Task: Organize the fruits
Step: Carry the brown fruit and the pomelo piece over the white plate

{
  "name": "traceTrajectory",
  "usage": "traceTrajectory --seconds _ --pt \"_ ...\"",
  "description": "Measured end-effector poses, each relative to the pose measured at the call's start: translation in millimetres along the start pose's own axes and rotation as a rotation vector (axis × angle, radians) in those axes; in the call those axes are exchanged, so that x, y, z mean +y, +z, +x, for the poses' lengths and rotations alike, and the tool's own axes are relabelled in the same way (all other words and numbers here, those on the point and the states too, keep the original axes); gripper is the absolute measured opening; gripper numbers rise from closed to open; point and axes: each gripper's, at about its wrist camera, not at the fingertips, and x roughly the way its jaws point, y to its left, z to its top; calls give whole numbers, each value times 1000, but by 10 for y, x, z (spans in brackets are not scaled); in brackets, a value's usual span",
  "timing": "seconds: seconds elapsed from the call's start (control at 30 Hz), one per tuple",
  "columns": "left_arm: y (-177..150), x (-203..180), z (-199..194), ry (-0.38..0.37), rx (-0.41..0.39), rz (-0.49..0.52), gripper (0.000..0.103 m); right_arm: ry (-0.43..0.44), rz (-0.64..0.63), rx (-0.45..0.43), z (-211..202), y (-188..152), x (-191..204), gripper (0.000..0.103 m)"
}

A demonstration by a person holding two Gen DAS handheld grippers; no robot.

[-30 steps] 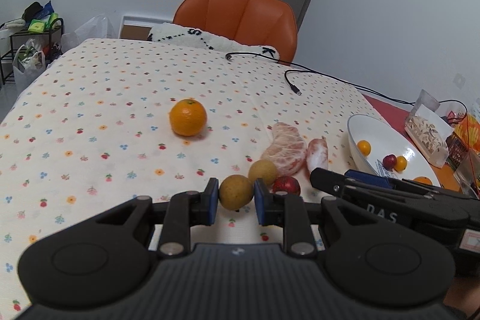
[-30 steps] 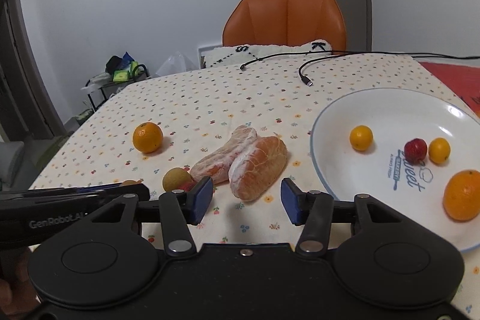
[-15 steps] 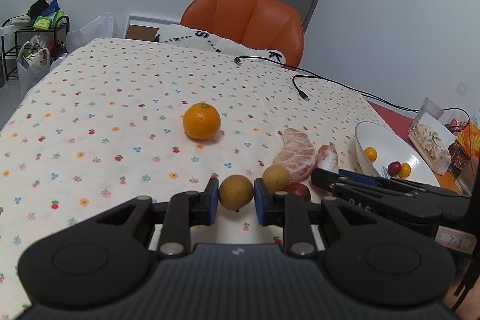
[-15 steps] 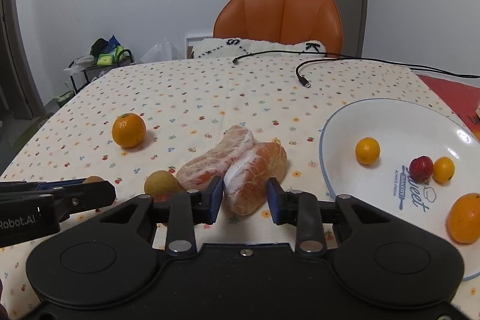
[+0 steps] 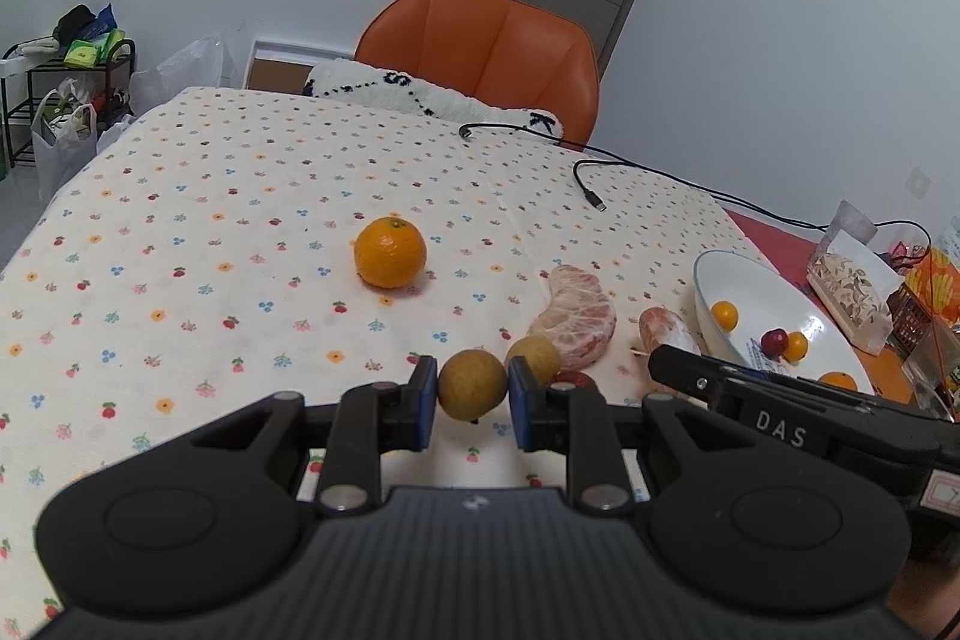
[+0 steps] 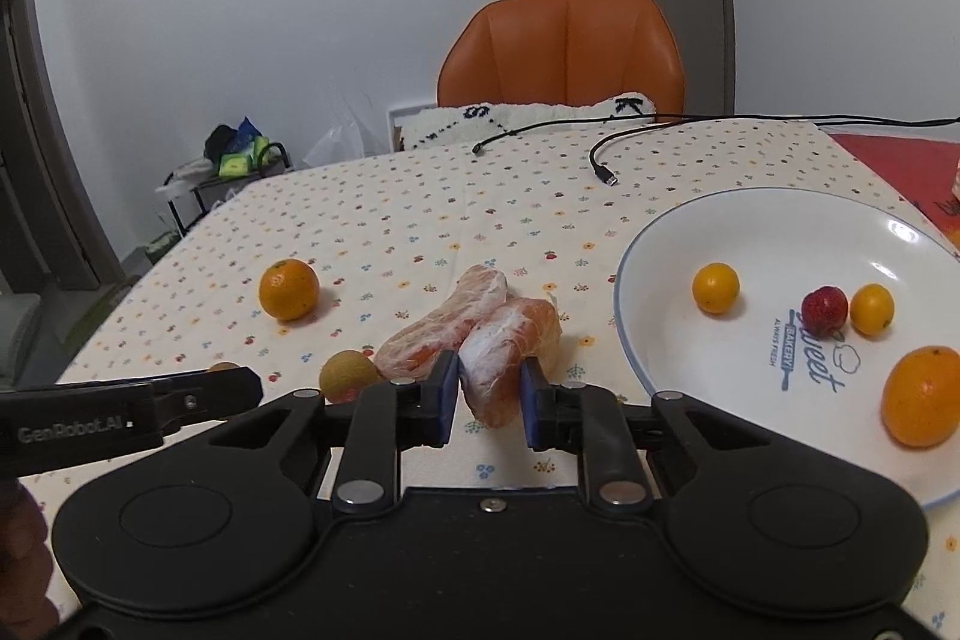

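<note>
The left gripper [image 5: 471, 396] has its blue pads pinched on a small brownish-yellow round fruit [image 5: 471, 385], which sits between them at the near part of the table [image 5: 180, 232], over the flower-print cloth; whether the fruit is lifted or resting on the cloth is hard to tell. Just beside it lies a second brownish fruit [image 5: 536, 357], with a dark red fruit [image 5: 573, 377] partly hidden behind the right-hand pad. The right gripper [image 6: 489, 397] is closed on the near end of a peeled citrus piece [image 6: 510, 352], orange flesh with white pith, and a second peeled piece [image 6: 447, 325] lies against it on the left. From the left wrist view, the right gripper shows as a dark bar reaching in from the right beside those peeled pieces. Further out on the cloth, well apart from the cluster, stands a whole orange [image 5: 390, 252]. To the right is a white plate [image 6: 774, 220] with a thin blue rim and printed lettering, holding a small orange fruit [image 6: 715, 287], a red strawberry-like fruit [image 6: 825, 311] touching another small orange one [image 6: 872, 309], and a larger orange [image 6: 921, 395] near its front edge. A black cable [image 6: 606, 160] trails across the far side of the table, and an orange chair [image 6: 564, 46] stands behind it with a white fuzzy cushion [image 6: 522, 118] on the seat
</note>
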Motion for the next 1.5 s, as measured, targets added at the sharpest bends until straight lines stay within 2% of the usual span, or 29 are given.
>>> traceTrajectory --seconds 0.43,0.77,1.5 --pt "83 -198 -41 -36 -28 33 23 15 19 -85 -303 92 -55 19" --pt "101 -485 -24 -72 -37 75 23 -17 53 -138 -521 167 -328 19" --pt "87 -1014 137 -139 -26 146 23 -119 125 -160 -739 76 -952 19"
